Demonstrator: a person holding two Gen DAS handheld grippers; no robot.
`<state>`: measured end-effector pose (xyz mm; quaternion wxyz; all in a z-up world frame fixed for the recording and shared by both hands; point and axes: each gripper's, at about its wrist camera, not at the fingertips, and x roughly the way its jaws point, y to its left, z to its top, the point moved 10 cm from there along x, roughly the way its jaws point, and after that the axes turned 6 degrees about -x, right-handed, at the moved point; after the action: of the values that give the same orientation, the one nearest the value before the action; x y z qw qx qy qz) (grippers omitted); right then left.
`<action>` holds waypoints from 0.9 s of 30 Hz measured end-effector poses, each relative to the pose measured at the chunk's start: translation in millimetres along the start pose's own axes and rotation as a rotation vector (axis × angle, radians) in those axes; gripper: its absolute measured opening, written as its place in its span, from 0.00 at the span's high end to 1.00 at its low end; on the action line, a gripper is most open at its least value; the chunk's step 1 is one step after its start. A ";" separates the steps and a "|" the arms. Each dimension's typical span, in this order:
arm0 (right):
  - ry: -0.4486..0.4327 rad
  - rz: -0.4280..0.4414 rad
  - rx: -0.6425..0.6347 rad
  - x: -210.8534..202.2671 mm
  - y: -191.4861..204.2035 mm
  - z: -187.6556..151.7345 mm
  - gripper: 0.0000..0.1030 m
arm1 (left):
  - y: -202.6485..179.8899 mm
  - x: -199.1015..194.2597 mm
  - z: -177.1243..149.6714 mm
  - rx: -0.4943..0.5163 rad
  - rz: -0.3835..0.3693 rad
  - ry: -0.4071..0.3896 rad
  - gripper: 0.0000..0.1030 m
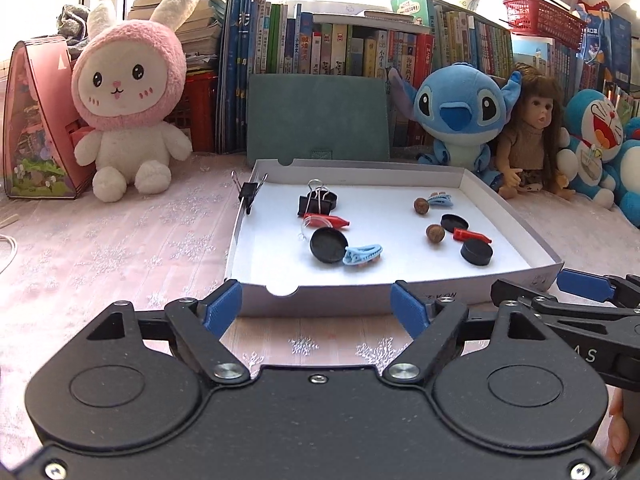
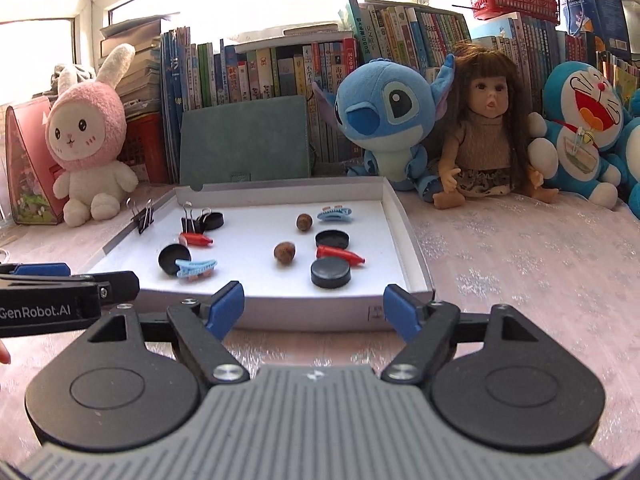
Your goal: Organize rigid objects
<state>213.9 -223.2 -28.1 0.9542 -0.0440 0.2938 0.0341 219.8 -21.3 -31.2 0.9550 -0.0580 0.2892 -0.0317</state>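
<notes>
L gripper (image 1: 316,304) and R gripper (image 2: 314,306) are both hovering w/ jaws spread wide, holding nothing, just short of the near wall of the white tray (image 2: 280,312), which is sitting on the pale patterned tablecloth (image 2: 520,272). Inside the tray, near side: black puck (image 2: 331,273), red whistle (image 2: 340,255), brown nut (image 2: 285,252), and at L a black cap (image 2: 173,258) touching a light-blue hair clip (image 2: 197,269). Mid-tray: second black cap (image 2: 332,239), second red whistle (image 2: 196,239), second nut (image 2: 304,222), second blue clip (image 2: 334,214). Far L corner: black binder clip (image 2: 193,222) lying beside a third black disc (image 2: 214,221); another binder clip (image 2: 143,220) is gripping the tray's L rim. Beyond the tray: green folder (image 2: 244,144) leaning on a row of books (image 2: 260,72), flanked by pink bunny plush (image 2: 86,140), blue plush (image 2: 386,116), doll (image 2: 486,132) and blue cat plush (image 2: 580,120).
</notes>
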 end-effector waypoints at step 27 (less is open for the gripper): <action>0.180 -0.017 -0.009 26.0 -0.1 -32.7 0.00 | 14.4 34.9 -34.9 0.006 0.088 0.105 0.00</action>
<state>217.2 -225.7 -69.6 0.9241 -0.0539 0.3776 0.0231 229.8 -13.5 -81.1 0.9392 -0.0405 0.3409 0.0062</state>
